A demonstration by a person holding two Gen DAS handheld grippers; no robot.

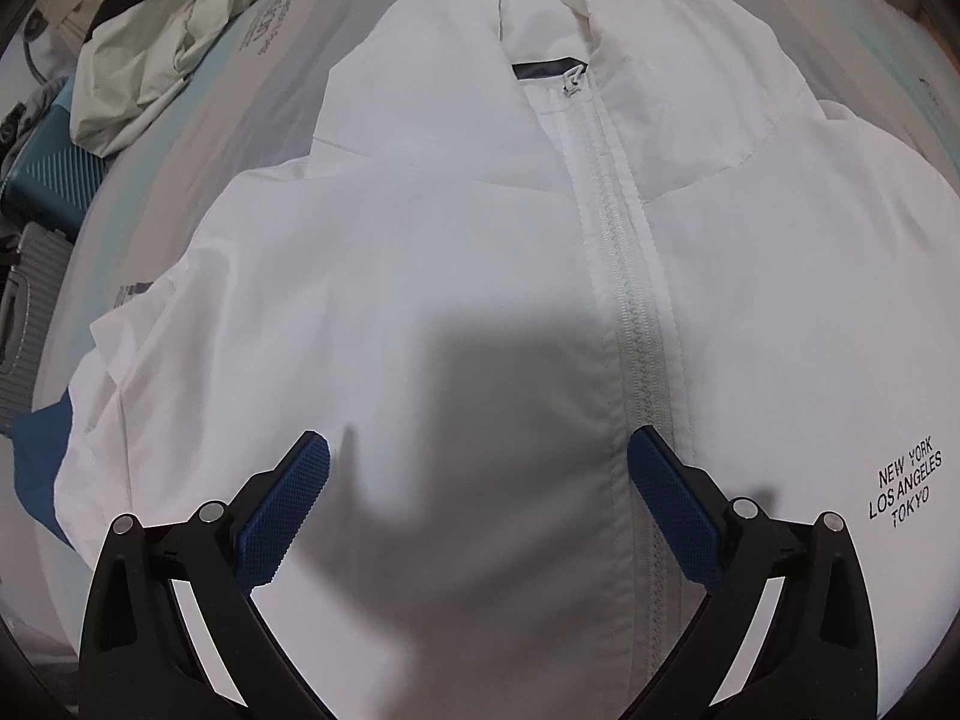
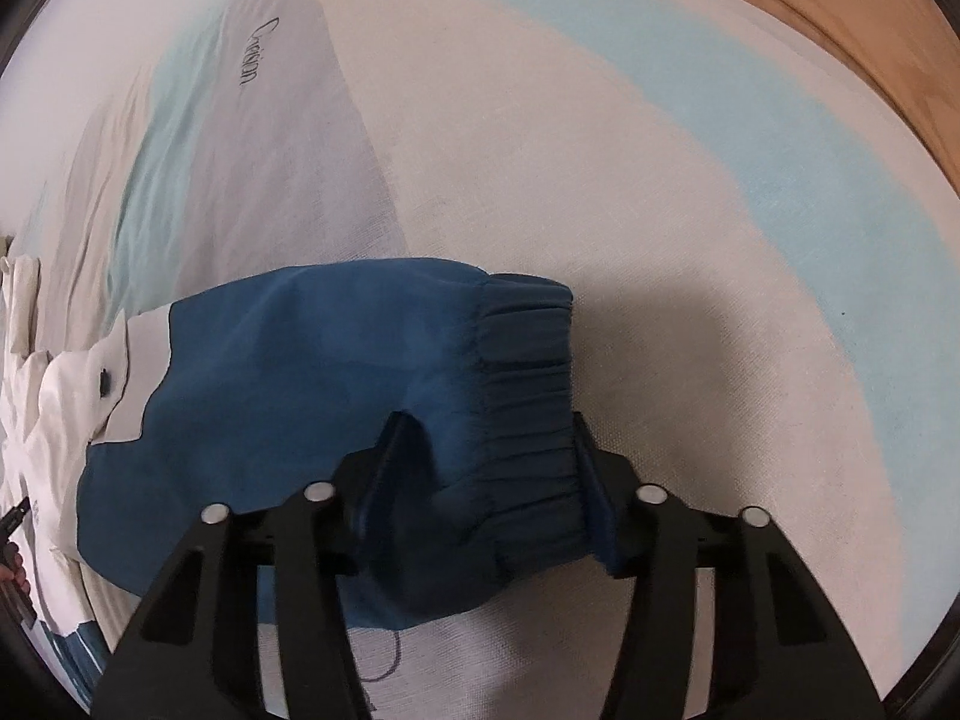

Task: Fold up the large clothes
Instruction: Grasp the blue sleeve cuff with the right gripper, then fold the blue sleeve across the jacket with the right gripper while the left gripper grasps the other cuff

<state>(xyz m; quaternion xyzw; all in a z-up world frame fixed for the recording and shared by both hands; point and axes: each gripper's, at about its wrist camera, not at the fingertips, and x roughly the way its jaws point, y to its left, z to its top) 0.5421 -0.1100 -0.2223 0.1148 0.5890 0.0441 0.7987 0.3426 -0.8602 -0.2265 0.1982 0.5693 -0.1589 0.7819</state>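
A white zip-up jacket lies front up and spread flat on the bed, its zipper closed and small black lettering on the right chest. My left gripper hovers open just above the jacket's lower front, beside the zipper, holding nothing. In the right wrist view the jacket's blue sleeve stretches out over the bedsheet. My right gripper is closed on the sleeve's elastic cuff, which bunches between the jaws.
The bedsheet has pale blue, grey and beige stripes. A crumpled cream and black garment lies at the bed's far left corner. A teal case and grey suitcase stand beside the bed. Wooden floor shows at right.
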